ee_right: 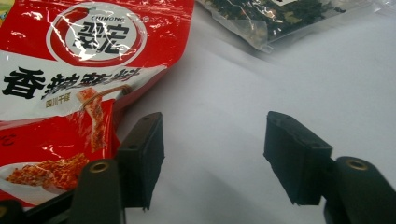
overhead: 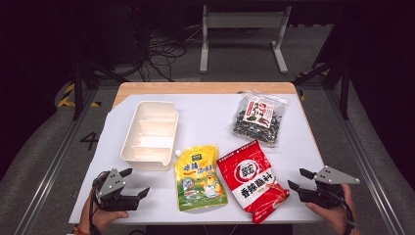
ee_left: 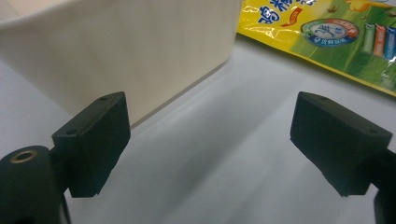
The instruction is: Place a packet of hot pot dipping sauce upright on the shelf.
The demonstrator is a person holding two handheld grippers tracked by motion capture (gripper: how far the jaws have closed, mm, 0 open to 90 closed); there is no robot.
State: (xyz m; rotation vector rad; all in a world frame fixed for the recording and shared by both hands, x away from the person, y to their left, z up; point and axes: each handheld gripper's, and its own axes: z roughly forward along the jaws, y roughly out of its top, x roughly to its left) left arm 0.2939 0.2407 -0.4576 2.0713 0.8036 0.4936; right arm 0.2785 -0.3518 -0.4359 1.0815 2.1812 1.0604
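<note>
A white divided tray (overhead: 149, 134) sits left of centre on the table. A yellow-green spouted pouch (overhead: 199, 177) and a red snack bag (overhead: 251, 179) lie side by side near the front, and a clear bag of dark dried food (overhead: 258, 117) lies at the back right. My left gripper (overhead: 134, 182) rests at the front left, open, nothing between its jaws; the left gripper view has the tray wall (ee_left: 126, 51) and the pouch (ee_left: 327, 35) ahead of it. My right gripper (overhead: 298, 178) is open at the front right, just right of the red bag (ee_right: 74, 70).
The white table sheet (overhead: 205, 122) ends close to both hands at the front edge. A wooden strip runs along the far edge. Beyond it lie a dark floor, cables and a metal stand (overhead: 242, 34). Bare sheet lies between the tray and the dried-food bag (ee_right: 280, 16).
</note>
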